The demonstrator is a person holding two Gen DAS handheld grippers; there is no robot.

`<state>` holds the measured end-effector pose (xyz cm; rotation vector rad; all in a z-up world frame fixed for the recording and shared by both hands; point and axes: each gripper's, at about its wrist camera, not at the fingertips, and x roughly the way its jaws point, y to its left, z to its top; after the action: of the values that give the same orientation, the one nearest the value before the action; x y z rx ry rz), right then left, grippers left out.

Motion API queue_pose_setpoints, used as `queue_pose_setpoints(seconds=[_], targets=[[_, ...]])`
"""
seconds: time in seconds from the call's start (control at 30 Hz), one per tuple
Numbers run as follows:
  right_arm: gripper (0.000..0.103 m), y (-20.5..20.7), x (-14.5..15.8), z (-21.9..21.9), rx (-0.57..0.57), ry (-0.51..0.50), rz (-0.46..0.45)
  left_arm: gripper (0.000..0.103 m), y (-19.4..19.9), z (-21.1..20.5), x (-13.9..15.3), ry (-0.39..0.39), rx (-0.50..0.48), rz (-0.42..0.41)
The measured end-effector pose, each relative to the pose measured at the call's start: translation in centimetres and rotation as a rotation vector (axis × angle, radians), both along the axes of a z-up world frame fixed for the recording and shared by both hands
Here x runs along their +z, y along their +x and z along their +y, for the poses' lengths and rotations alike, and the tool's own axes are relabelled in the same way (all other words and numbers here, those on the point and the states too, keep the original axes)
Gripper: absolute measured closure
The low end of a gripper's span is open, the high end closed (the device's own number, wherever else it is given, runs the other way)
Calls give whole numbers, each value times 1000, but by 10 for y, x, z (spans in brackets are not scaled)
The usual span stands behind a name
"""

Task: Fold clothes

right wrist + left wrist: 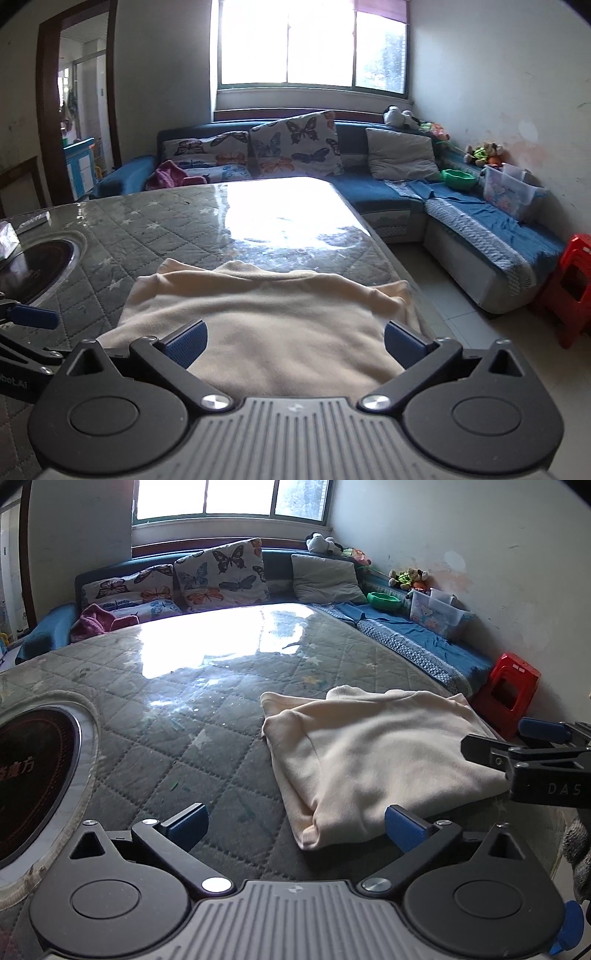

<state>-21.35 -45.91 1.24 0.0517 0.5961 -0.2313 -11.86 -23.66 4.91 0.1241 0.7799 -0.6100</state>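
Observation:
A cream garment (373, 760), folded into a rough rectangle, lies on the quilted grey table cover near the table's front right corner; it also shows in the right wrist view (273, 325). My left gripper (295, 829) is open and empty, just in front of the garment's near left corner. My right gripper (295, 345) is open and empty, hovering over the garment's near edge. The right gripper also shows at the right edge of the left wrist view (532, 746).
The quilted table (207, 716) has a glossy cover and a round dark induction cooker (33, 775) set in at the left. A blue corner sofa (476, 221) with butterfly cushions (221, 574) runs behind. A red plastic stool (508, 692) stands right of the table.

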Motion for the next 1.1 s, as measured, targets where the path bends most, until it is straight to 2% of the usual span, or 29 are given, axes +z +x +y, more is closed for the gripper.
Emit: queue_pose_setpoints(seconds=[0.43, 1.1], targets=[[0, -19, -10, 12, -37, 8, 10, 0, -15, 12, -5, 5, 8, 17], [0, -38, -18, 25, -51, 19, 19, 0, -38, 7, -12, 31, -18, 26]])
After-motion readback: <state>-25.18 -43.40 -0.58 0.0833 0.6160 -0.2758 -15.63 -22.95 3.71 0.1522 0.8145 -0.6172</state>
